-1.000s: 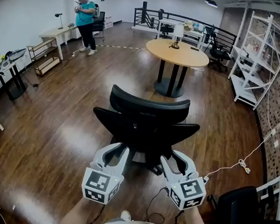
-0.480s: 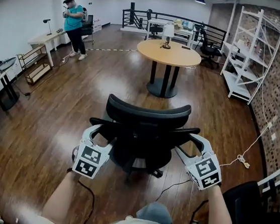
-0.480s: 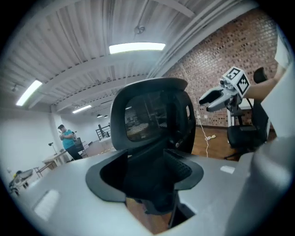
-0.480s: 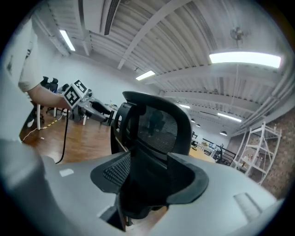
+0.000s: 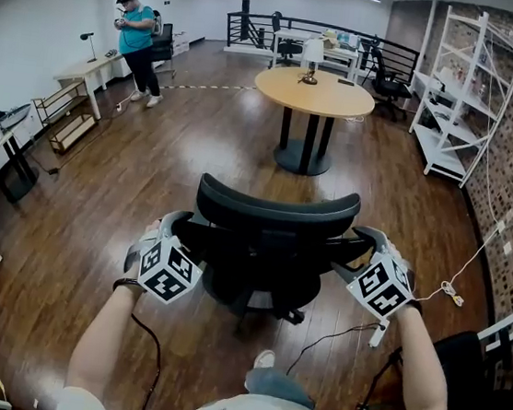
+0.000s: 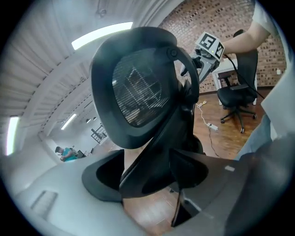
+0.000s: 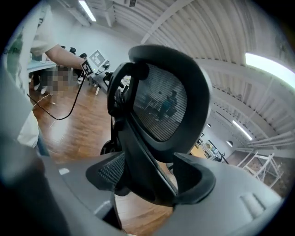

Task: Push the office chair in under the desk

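The black mesh office chair (image 5: pixel 270 247) stands on the wood floor with its back toward me. My left gripper (image 5: pixel 172 226) is at the left edge of the backrest and my right gripper (image 5: pixel 374 244) at the right edge. Both sets of jaws are opening. In the left gripper view the chair's (image 6: pixel 143 92) side frame runs between the jaws of the left gripper (image 6: pixel 147 177). In the right gripper view the chair's (image 7: pixel 161 101) frame likewise lies between the jaws of the right gripper (image 7: pixel 150 179). A round wooden table (image 5: pixel 315 92) stands beyond the chair.
A person (image 5: pixel 134 31) stands at the far left by a desk (image 5: pixel 88 67). White shelving (image 5: pixel 460 95) lines the brick wall on the right. A second black chair (image 5: pixel 480 385) is at lower right, and a white cable (image 5: pixel 450 293) lies on the floor.
Both grippers have moved from behind the chair outward and forward to the sides of its backrest, and their jaws have widened around its edges.
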Tool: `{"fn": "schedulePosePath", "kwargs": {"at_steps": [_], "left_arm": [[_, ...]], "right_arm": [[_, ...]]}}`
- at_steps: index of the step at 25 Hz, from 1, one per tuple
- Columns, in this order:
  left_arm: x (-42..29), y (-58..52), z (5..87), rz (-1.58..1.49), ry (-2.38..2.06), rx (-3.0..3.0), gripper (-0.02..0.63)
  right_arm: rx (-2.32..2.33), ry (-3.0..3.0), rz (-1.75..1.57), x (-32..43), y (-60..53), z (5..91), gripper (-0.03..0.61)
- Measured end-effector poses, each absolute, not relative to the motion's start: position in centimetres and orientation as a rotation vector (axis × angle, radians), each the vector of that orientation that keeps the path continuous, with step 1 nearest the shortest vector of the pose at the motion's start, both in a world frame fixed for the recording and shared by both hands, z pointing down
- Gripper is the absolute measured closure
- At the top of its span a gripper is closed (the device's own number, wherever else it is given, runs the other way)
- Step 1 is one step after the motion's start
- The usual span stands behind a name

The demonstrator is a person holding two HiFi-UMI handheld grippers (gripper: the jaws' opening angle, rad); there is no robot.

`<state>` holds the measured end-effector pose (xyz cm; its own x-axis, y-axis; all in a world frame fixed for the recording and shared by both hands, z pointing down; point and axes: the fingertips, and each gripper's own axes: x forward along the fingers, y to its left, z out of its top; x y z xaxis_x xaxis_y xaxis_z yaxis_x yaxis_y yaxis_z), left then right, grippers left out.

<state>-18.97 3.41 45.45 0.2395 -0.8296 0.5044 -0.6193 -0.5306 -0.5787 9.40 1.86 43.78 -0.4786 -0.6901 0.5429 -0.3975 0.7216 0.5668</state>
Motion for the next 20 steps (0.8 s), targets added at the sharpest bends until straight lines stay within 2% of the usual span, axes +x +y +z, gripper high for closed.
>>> {"fn": "schedulePosePath", "kwargs": {"at_steps": [10, 14, 17, 20], "left_arm": [[-19.4, 1.1, 46.7, -1.26, 1.226, -2.313, 0.31], [-19.2, 0.9, 47.4, -1.265, 1.205, -2.296, 0.314], [-19.2, -0.3, 47.5, -1.258, 1.218, -2.283, 0.314], [-19.0, -1.9, 47.2, -1.265, 1.219, -2.282, 0.314]], "right_arm": [[0.796, -2.12, -0.471, 8.8, -1.6, 44.5, 0.266], [0.816, -2.158, -0.438, 8.9, -1.2, 45.2, 0.282], [0.822, -2.193, -0.394, 9.0, -2.1, 45.5, 0.319], [0.831, -2.199, -0.393, 9.2, -3.5, 45.3, 0.321]]}}
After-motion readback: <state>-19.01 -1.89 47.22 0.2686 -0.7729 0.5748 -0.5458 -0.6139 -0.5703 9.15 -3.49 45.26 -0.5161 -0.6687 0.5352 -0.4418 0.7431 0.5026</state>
